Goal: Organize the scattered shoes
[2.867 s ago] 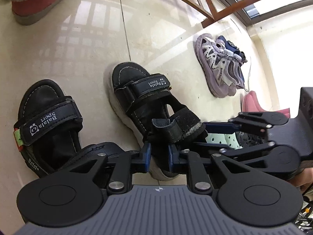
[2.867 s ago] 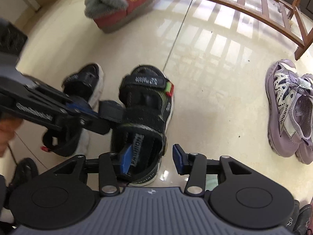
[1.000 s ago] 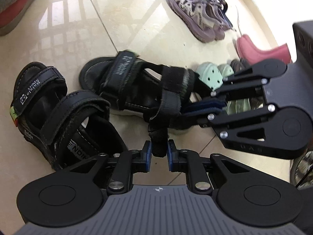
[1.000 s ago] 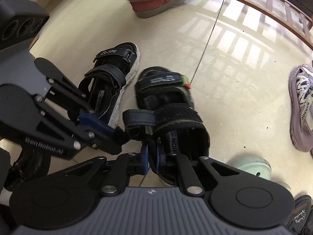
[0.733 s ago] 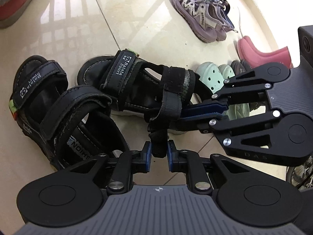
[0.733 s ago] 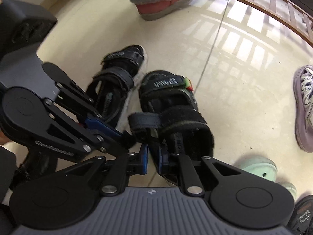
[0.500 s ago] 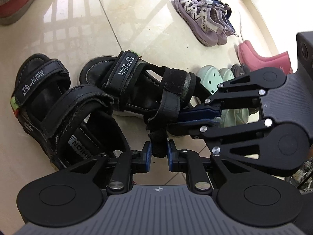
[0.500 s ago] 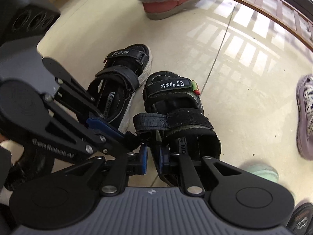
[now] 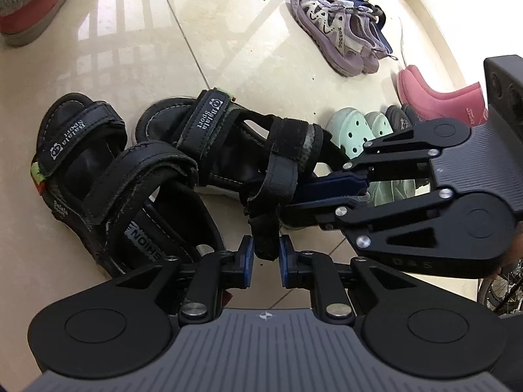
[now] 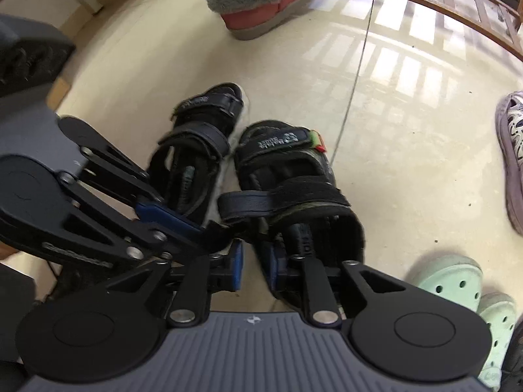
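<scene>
Between the left gripper [image 9: 264, 258] fingers sits the loose end of an ankle strap: pads pinch it or nearly so, hair gaps each side. That strap belongs to the right-hand sandal [image 9: 228, 150], not the one in front of the left gripper. Right gripper [image 10: 254, 264] is narrowly parted around the same sandal's heel rim; left pad clear of it, right pad contact can't tell. Left-hand sandal [image 9: 108, 176] lies on the floor [image 9: 261, 49], touching its mate at the toes, heels splayed.

Judgement: pair is close but not parallel. To finish well, move the sandal by the heel rim, not the strap — strap will flex and swing. Firm the heel grip, swing heel toward its mate, set flat. Green clogs [image 9: 362, 134] crowd the right gripper's side; keep clear.
</scene>
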Tool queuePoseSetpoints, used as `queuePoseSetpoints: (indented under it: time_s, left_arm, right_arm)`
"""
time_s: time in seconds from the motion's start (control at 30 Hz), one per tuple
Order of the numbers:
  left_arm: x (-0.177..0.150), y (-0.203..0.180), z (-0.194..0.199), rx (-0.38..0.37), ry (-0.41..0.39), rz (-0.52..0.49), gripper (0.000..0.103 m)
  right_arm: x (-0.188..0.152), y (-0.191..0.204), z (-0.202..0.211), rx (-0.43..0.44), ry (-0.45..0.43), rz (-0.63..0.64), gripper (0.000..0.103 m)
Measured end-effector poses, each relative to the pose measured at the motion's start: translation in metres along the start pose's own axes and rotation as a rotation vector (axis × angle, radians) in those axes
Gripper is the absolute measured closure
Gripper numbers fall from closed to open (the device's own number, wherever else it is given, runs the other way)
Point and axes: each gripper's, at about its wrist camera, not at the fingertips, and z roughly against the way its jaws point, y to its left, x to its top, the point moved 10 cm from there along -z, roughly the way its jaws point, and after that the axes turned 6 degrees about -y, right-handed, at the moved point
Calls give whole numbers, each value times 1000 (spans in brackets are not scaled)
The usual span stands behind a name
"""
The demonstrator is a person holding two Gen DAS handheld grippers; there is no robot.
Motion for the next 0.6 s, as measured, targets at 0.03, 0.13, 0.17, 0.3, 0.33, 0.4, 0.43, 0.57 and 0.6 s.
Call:
queuePoseSetpoints:
  time_s: [0.03, 0.13, 0.17, 0.3, 0.33, 0.4, 0.43, 0.57, 0.6]
  left_arm:
    - [-1, -1, -1, 2, 2, -6, 85]
    - [-5, -1, -4, 5, 2, -14, 85]
    - [-6, -1, -4, 5, 0, -14, 85]
    - [-10, -6, -8, 11, 20, -49, 91]
    - [-13, -8, -10, 12, 32, -61, 103]
    - [-29, -13, -18, -10, 93, -47, 103]
    - [-32, -13, -18, -8, 91, -50, 103]
    - [-28, -5, -8, -35, 36, 23, 103]
    - [-24, -3, -5, -44, 15, 46, 103]
  right_arm:
    - [0, 1, 1, 5, -1, 0, 78]
    - [-1, 1, 0, 1, 3, 5, 78]
    - [-1, 0, -1, -1, 4, 8, 78]
    - [2, 0, 0, -35, -17, 24, 78]
    - [4, -2, 0, -48, -26, 21, 79]
    - [7, -7, 0, -66, -35, 8, 86]
    - [8, -11, 0, -61, -31, -7, 85]
    - [8, -14, 0, -32, -5, -27, 84]
    - [6, -13, 1, -25, 1, -23, 84]
